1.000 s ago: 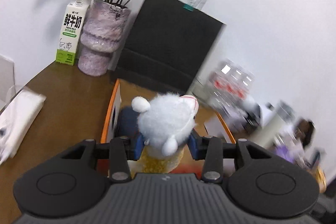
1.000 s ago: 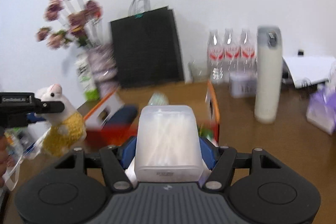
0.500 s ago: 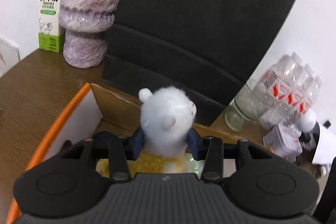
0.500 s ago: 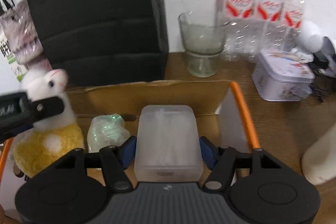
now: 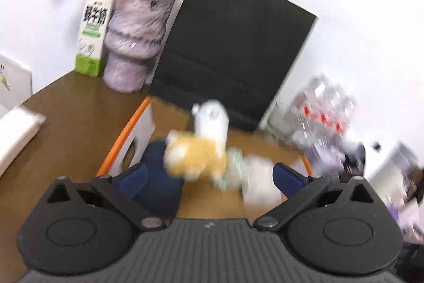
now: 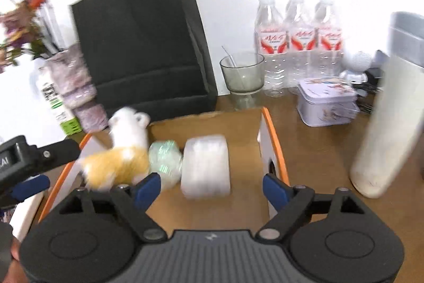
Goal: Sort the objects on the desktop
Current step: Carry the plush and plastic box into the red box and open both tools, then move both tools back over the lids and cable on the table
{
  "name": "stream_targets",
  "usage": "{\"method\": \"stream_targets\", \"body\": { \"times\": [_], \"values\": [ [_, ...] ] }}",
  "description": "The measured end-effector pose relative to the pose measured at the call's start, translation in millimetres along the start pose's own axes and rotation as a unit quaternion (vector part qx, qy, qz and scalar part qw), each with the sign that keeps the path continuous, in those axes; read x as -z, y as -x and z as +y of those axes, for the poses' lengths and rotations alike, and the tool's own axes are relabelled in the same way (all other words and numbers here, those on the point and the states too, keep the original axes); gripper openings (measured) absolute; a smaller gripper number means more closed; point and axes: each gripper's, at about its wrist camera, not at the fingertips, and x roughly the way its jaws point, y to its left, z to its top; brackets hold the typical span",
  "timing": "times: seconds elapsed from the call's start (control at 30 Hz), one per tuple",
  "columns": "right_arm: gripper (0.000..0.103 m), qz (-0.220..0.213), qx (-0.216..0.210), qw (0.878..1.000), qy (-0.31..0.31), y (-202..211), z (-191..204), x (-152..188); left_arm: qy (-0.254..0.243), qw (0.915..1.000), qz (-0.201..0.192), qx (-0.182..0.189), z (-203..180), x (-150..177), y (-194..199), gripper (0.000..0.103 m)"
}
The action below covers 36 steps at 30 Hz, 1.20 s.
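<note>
Both your tools gape wide and hold nothing: left tool [image 5: 209, 174], right tool [image 6: 211, 187]. The plush [image 6: 124, 150] and plastic case [image 6: 205, 166] sit in the box [image 6: 273, 145] on the table [image 6: 326, 163].

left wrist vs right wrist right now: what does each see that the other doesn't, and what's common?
Left wrist only: a dark blue object in the box's left part, and white paper on the table at far left.

Right wrist only: the glass cup, the printed tin, the tall white flask, and the left gripper seen from the side, open.

Both: the orange-rimmed box holding the plush toy, a green packet and the translucent container; black paper bag, vase, milk carton, water bottles. The right gripper is open too.
</note>
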Motion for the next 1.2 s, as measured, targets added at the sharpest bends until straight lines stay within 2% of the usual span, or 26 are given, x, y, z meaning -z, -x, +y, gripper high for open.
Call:
{"method": "stream_targets", "body": {
  "times": [0.07,0.13,0.23,0.37,0.47,0.53,0.63,0.7,0.8,0.93,1.2],
  "values": [
    [0.087,-0.004,-0.008,1.000,0.006,27,4,25,-0.022,0.9995,0.008,0.020,8,22,25,0.103],
    [0.088,-0.005,-0.014,1.000,0.013,48,8,53,-0.064,0.9974,0.010,0.033,14,43,45,0.103],
    [0.088,0.000,-0.023,1.000,0.019,71,17,96,-0.128,0.9914,0.017,0.021,26,81,67,0.103],
    [0.088,0.002,-0.018,0.999,0.040,92,30,155,-0.159,0.9867,0.030,0.019,50,131,90,0.103],
    [0.088,0.001,0.001,0.996,0.086,106,38,195,-0.201,0.9784,0.045,-0.016,56,162,100,0.103],
    [0.088,0.006,0.002,0.995,0.097,115,39,213,-0.221,0.9738,0.049,-0.018,58,175,106,0.103],
    [0.088,0.003,-0.018,0.995,0.096,125,37,227,-0.246,0.9683,0.046,-0.006,55,182,112,0.103],
    [0.089,-0.008,-0.016,0.996,0.091,130,36,228,-0.255,0.9649,0.061,0.000,54,184,107,0.103],
    [0.092,0.000,-0.013,0.997,0.083,126,35,228,-0.237,0.9687,0.073,0.008,58,180,101,0.103],
    [0.098,0.002,-0.014,0.997,0.081,125,34,229,-0.238,0.9688,0.071,0.001,57,183,103,0.103],
    [0.099,0.004,-0.009,0.997,0.081,123,34,228,-0.237,0.9689,0.071,0.002,59,183,104,0.103]
  ]
}}
